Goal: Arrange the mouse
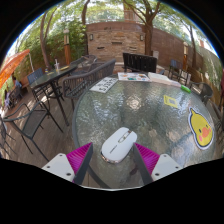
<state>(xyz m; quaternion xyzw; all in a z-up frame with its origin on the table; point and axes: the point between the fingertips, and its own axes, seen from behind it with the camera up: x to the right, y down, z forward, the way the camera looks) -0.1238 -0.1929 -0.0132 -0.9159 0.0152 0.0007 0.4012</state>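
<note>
A white computer mouse (pixel 118 144) lies on the round glass table (pixel 140 110), pointing away and slightly to the right. My gripper (pixel 113 158) is open. Its two magenta pads (pixel 79 156) stand on either side of the mouse's near end, with a gap at each side. The mouse rests on the glass between the fingertips and reaches just ahead of them.
A yellow duck-shaped mat (pixel 202 127) lies on the table to the right. Papers (pixel 104 85) and a laptop (pixel 139 64) sit at the far edge. Black metal chairs (pixel 40 95) stand to the left on the patio.
</note>
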